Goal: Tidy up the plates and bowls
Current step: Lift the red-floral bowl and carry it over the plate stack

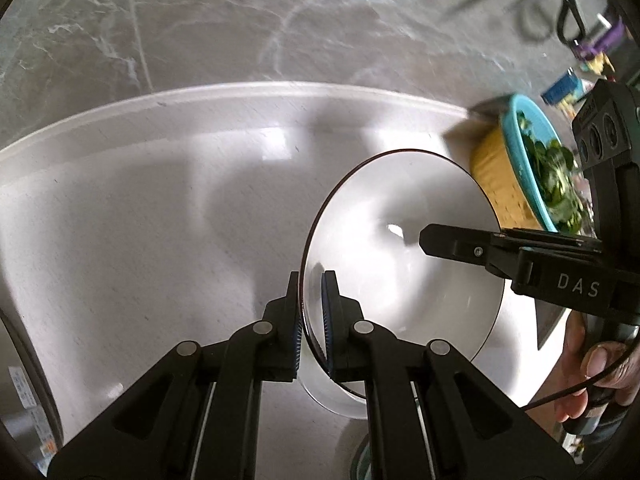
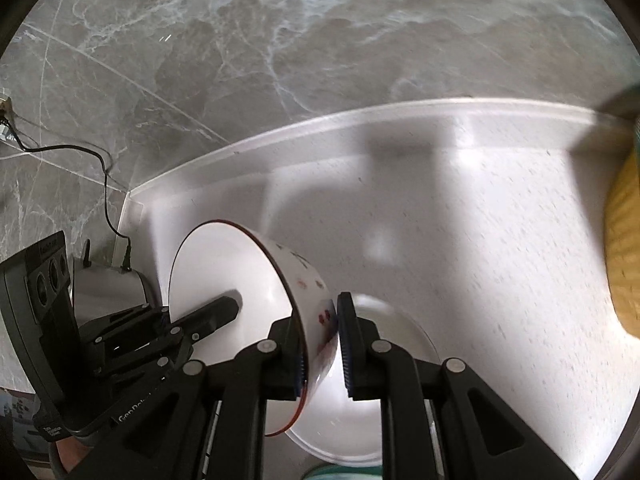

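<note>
**Two grippers carry one white bowl by opposite rims**

At the far left of the right wrist view, a dark appliance [image 2: 112, 292] with a plugged-in cable [image 2: 105, 184] stands just off the edge of the white desk [image 2: 460, 240]. Next comes the left gripper [image 1: 311, 312], its fingers [image 1: 329, 312] pressed nearly together and pinching the thin rim of the white bowl [image 1: 400, 248]. The bowl hangs tilted above the desk, with a second white dish [image 2: 360, 420] partly hidden beneath it. On the opposite rim the right gripper [image 2: 320, 348] pinches the wall, one finger inside and one against the outside, where red and blue painted marks [image 2: 326, 320] show. Gripping both sides likely keeps the smooth, deep bowl from swinging or slipping during the carry. At the right of the left wrist view, a turquoise bowl [image 1: 532, 160] with green leaves sits in a yellow bowl [image 1: 496, 176], probably an earlier nested pair.

Readable writing: "DAS" in white on the right gripper's body, and part of "GenRob" on the left gripper's body. Small labels elsewhere are too blurred to read.
</note>
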The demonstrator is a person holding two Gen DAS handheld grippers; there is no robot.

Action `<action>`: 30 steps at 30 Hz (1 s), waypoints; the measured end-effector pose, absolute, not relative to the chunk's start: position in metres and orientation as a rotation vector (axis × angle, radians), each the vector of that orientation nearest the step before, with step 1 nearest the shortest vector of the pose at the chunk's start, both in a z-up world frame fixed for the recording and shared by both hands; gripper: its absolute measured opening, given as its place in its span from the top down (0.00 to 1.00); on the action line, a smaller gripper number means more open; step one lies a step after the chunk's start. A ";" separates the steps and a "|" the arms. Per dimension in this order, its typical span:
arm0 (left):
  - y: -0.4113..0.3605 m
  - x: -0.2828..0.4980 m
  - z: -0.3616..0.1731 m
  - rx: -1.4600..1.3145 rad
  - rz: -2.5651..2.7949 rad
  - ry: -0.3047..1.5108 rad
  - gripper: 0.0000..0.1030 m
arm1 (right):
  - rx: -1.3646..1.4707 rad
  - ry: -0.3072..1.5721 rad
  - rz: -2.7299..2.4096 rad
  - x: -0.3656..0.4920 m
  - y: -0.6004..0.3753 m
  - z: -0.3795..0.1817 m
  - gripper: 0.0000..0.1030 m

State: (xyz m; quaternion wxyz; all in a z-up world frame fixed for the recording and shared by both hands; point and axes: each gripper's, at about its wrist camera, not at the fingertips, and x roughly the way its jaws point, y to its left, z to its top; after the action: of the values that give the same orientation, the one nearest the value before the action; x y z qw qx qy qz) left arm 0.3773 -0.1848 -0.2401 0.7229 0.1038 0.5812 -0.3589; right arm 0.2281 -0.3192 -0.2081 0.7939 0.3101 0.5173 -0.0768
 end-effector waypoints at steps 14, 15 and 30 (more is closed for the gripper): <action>-0.196 0.332 -0.297 0.274 -0.792 1.359 0.93 | 0.668 1.167 -0.191 0.181 -0.318 -0.239 0.84; -0.197 0.329 -0.300 0.277 -0.791 1.361 0.93 | 0.664 1.169 -0.194 0.179 -0.316 -0.242 0.84; -0.200 0.319 -0.304 0.304 -0.768 1.303 0.90 | 0.515 1.179 -0.226 0.176 -0.299 -0.249 0.85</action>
State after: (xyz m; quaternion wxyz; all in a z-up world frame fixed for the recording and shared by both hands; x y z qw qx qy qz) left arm 0.3192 -0.2004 -0.3039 0.7170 0.1372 0.5888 -0.3470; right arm 0.1761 -0.2991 -0.2492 0.7941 0.2395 0.5486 -0.1054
